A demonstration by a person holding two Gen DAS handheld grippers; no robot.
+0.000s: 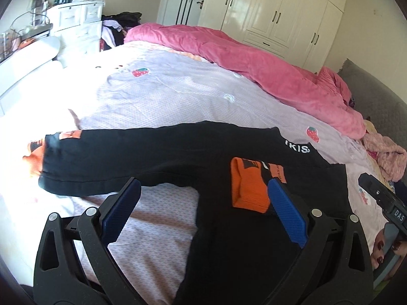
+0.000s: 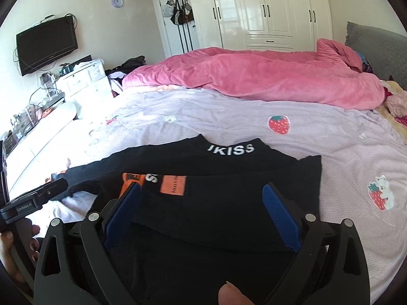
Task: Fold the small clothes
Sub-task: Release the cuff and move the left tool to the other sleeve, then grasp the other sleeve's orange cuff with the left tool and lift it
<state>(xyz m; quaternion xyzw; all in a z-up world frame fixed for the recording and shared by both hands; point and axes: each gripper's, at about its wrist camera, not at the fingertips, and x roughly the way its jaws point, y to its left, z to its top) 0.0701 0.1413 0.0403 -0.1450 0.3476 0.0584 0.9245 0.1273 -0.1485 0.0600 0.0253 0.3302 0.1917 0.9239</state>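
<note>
Bed sheet [image 2: 318, 152]: lilac, strawberry print, flat backing for the fold.
Black top [image 1: 178, 150]: spread on the sheet, collar away; right sleeve already folded across the chest, left sleeve outstretched, awaiting its turn.
Orange cuff [image 1: 249, 185]: lies on the chest, possibly touching one blue pad.
Left gripper [image 1: 203, 190]: spread wide, gripping nothing.
Right gripper [image 2: 202, 195]: spread wide above the hem, empty.

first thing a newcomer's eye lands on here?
The black top with orange cuffs, spread on the lilac strawberry sheet: one sleeve is folded in so its cuff lies on the body, the other stretches out to the left. Behind it, a pink quilt is heaped along the far side of the bed. Both grippers, left and right, hang over the top with jaws open.
</note>
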